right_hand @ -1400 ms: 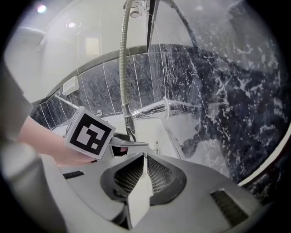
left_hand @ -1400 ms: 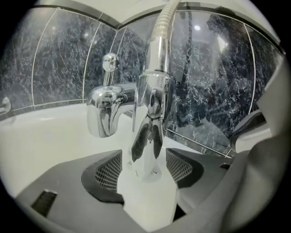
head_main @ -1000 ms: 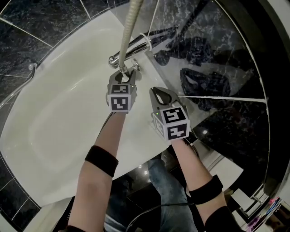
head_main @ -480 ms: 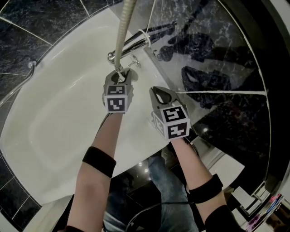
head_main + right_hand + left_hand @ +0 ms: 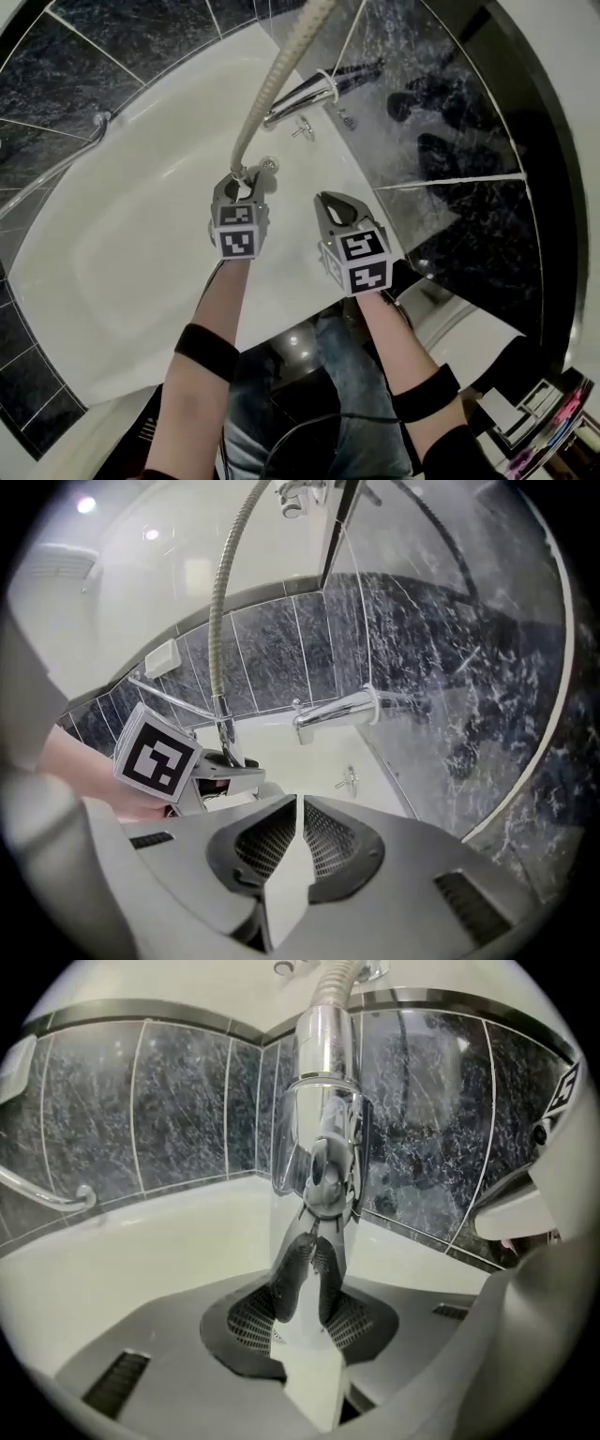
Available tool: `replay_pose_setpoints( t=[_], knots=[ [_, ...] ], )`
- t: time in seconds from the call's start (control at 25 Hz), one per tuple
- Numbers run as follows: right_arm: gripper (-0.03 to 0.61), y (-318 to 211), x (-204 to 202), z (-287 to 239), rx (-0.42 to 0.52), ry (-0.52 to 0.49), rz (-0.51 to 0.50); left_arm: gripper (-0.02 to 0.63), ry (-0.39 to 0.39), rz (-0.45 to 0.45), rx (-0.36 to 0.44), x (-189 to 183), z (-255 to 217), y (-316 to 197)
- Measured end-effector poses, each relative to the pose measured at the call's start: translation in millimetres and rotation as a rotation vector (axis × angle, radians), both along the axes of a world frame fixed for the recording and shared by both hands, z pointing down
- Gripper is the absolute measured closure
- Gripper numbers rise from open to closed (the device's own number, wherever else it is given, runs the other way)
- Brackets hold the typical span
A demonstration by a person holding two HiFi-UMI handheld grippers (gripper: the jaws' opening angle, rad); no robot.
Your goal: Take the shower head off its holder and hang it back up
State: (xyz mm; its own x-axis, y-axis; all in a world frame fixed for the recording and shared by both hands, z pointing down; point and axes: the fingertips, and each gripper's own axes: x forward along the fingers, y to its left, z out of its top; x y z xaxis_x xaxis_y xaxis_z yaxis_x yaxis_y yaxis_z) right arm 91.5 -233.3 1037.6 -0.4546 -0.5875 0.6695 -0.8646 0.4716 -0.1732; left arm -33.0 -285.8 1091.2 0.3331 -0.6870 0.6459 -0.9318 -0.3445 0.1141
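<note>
The chrome shower head handle [image 5: 323, 1138] stands upright between the jaws of my left gripper [image 5: 314, 1251], which is shut on its lower end. In the head view the left gripper [image 5: 242, 178] is over the white bathtub [image 5: 122, 216], and the ribbed metal hose [image 5: 272, 80] rises from it out of the top of the picture. The head's spray face and the holder are not in view. My right gripper [image 5: 330, 199] hovers beside the left one, to its right, shut and holding nothing [image 5: 298, 803]. The right gripper view shows the left gripper [image 5: 230, 761] and the hose [image 5: 220, 621].
A chrome tap spout [image 5: 300, 94] and small valve handle [image 5: 302, 128] sit at the tub's far end. A glass screen [image 5: 441, 141] runs along the right. A grab rail [image 5: 56, 169] crosses the dark marbled tiles on the left. The person's legs stand below the tub's rim.
My left gripper has drawn back from the tap toward me with the shower handle in it. The right gripper has shifted slightly with it and stays shut.
</note>
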Motion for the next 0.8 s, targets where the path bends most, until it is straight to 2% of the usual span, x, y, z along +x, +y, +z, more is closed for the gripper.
replay_pose_setpoints(
  t=[0.2, 0.4, 0.6, 0.8],
  knots=[
    [0.534, 20, -43, -35, -0.003, -0.02, -0.066, 0.511, -0.035, -0.071, -0.035, -52, -33, 43],
    [0.534, 47, -96, -87, 0.002, -0.037, -0.161, 0.511, -0.06, -0.156, -0.051, -113, -86, 88],
    [0.534, 74, -148, -157, 0.004, -0.056, -0.25, 0.511, -0.058, -0.243, -0.029, -170, -162, 124],
    [0.534, 91, -181, -227, 0.029, -0.067, -0.319, 0.511, -0.06, -0.324, 0.005, -212, -252, 154]
  ],
)
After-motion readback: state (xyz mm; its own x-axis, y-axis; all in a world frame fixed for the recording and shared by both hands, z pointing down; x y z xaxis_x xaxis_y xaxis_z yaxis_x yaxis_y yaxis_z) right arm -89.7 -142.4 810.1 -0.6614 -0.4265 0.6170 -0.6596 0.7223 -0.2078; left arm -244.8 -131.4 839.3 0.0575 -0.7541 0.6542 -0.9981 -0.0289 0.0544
